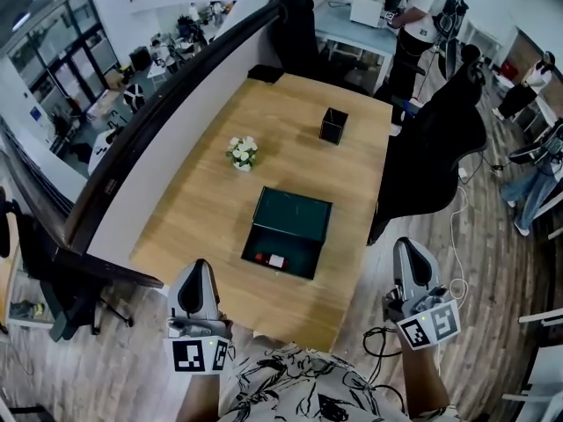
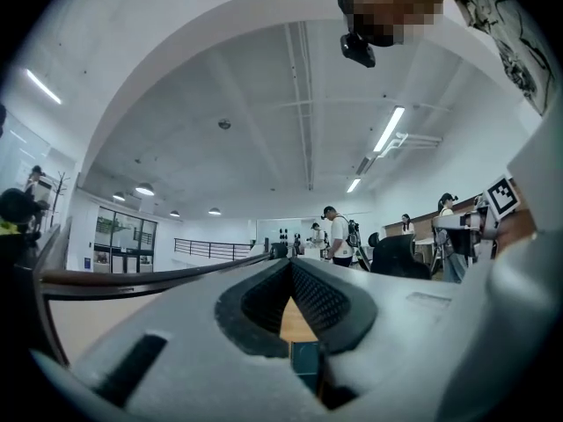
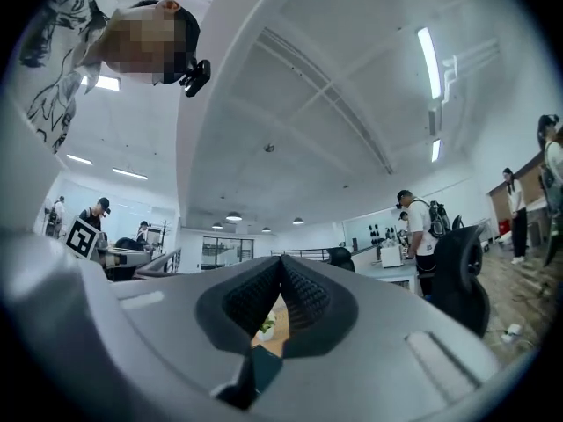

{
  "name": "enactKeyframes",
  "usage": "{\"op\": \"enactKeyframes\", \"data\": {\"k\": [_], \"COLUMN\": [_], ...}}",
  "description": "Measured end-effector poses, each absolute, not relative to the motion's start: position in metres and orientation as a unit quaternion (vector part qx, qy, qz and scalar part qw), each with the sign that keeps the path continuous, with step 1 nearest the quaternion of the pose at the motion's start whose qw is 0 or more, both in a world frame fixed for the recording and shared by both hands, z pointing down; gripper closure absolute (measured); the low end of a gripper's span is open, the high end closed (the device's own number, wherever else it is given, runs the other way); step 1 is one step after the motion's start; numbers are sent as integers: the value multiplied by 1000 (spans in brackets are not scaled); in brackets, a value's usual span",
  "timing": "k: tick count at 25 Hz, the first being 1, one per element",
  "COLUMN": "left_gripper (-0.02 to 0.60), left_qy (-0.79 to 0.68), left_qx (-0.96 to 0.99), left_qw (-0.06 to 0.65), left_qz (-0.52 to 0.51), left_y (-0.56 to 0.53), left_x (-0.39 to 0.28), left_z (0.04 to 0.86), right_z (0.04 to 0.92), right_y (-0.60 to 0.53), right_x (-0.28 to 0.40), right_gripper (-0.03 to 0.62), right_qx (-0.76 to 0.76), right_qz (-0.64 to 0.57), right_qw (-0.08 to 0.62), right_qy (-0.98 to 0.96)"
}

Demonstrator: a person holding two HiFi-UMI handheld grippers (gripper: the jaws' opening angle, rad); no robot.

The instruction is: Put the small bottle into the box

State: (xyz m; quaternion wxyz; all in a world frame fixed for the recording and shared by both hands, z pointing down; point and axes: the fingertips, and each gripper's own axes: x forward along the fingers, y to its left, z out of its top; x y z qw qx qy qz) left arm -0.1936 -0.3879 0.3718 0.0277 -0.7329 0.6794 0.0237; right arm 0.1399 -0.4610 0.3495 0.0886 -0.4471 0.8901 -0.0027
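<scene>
A dark green box [image 1: 295, 211] lies open in the middle of the wooden table [image 1: 202, 209], its lid tipped back. The small bottle [image 1: 271, 259], with a red cap and a white label, lies on its side in the box's front left corner. My left gripper [image 1: 199, 269] is held over the table's near edge, close to my body, its jaws shut and empty. My right gripper [image 1: 410, 246] is off the table's right side above the floor, also shut on nothing. Between the shut left jaws [image 2: 290, 264] a sliver of the box [image 2: 306, 359] shows. The right gripper [image 3: 281, 260] frames the box [image 3: 262, 369] too.
A white flower pot [image 1: 242, 153] and a black pen holder [image 1: 333, 125] stand farther back on the table. A black office chair [image 1: 440, 139] is at the table's right edge, and a dark partition rail [image 1: 158, 121] runs along its left. A person stands at the far desk [image 1: 413, 20].
</scene>
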Motion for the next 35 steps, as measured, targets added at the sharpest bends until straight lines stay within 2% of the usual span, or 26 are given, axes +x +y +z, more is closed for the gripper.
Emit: {"op": "enactKeyframes", "data": {"k": [6,12,23,35], "left_gripper": [578,578,578,578], "left_qy": [692,719,726,725], "left_qx": [-719,-692,-685,-688], "left_qw": [56,56,49,43], "left_qz": [27,18,12,10], "left_y": [-370,-354,-338,-344], "left_x": [-209,-229,-228,-226], "left_z": [355,358,375,379], "right_z": [339,343,383,378], "right_y": [-450,-442,-439,-447], "right_x": [185,207,220,208], "right_gripper": [589,589,589,589], "right_qx": [-498,-519,-535,-523], "right_qz": [13,41,44,44], "right_qw": [97,80,42,40], "right_qy": [862,850,843,850]}}
